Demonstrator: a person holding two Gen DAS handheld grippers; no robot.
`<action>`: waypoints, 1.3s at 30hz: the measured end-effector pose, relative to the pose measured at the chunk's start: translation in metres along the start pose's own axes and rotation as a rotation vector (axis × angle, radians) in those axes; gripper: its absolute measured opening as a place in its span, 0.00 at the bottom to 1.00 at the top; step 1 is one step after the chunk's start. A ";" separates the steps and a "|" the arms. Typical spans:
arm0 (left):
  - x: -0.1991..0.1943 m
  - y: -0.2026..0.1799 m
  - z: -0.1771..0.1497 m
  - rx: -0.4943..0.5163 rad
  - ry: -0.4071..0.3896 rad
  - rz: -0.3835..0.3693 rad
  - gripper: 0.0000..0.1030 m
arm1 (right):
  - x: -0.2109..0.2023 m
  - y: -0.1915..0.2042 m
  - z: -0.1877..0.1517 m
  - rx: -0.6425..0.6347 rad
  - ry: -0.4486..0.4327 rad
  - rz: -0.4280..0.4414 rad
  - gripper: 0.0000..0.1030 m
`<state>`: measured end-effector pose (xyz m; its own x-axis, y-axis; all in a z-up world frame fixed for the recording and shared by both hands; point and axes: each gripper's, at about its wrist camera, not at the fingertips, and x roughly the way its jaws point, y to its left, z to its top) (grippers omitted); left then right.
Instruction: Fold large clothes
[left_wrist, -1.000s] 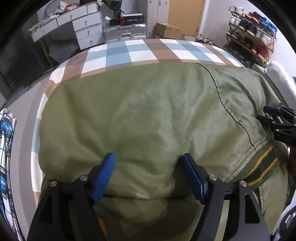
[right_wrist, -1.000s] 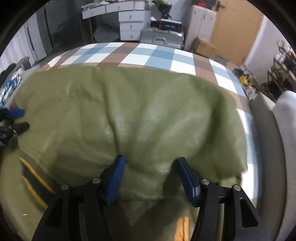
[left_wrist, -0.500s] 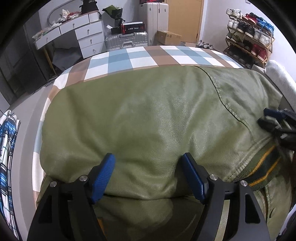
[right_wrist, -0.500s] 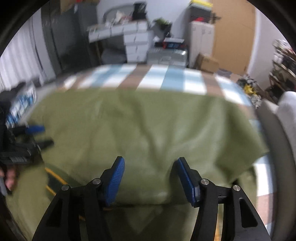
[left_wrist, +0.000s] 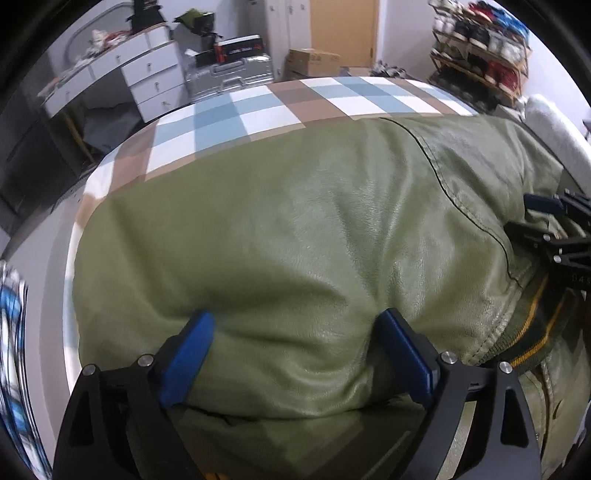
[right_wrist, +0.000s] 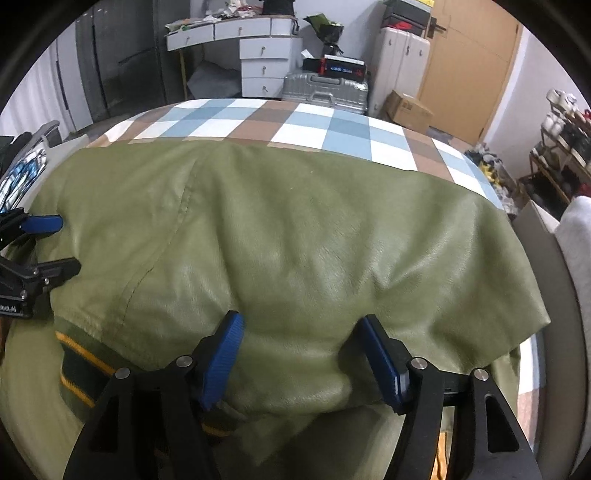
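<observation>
A big olive-green jacket (left_wrist: 295, 240) (right_wrist: 295, 240) lies folded over on a checked bed cover (left_wrist: 258, 110) (right_wrist: 295, 122). Its ribbed hem with yellow stripes (left_wrist: 532, 332) (right_wrist: 81, 354) shows at the near edge. My left gripper (left_wrist: 293, 316) straddles the near fold; its jaws are opening wide, with the fold bulging loosely between the blue pads. My right gripper (right_wrist: 300, 319) has the fold further right between its pads, which still dent the fabric while the jaws are opening. Each gripper also shows in the other's view: the right gripper (left_wrist: 522, 216), the left gripper (right_wrist: 64, 244).
Beyond the bed stand white drawers (left_wrist: 147, 74), a silver suitcase (left_wrist: 229, 74) and a cardboard box (left_wrist: 314, 61). A shoe rack (left_wrist: 480, 37) fills the far right corner. A blue checked cloth (left_wrist: 11, 314) lies off the bed's left side, a pale cushion (right_wrist: 576, 240) off its right.
The left jaws have spread much wider around the fold. The right jaws have widened a little, and the right view has shifted sideways and steadied after a blur.
</observation>
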<state>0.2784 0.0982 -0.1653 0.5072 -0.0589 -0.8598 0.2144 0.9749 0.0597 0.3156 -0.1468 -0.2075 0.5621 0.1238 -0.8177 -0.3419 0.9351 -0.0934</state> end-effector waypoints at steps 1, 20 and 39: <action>0.003 0.001 0.004 0.008 0.002 0.006 0.87 | 0.002 -0.001 0.002 0.006 -0.001 0.000 0.66; -0.039 -0.013 0.005 -0.037 -0.035 0.133 0.88 | -0.051 -0.021 0.003 0.104 -0.102 0.135 0.63; -0.190 -0.025 -0.147 -0.190 -0.202 0.169 0.88 | -0.227 0.013 -0.127 0.152 -0.466 0.313 0.80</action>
<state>0.0542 0.1160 -0.0776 0.6822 0.0846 -0.7263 -0.0370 0.9960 0.0812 0.0879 -0.2050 -0.0955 0.7354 0.5034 -0.4536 -0.4528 0.8631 0.2237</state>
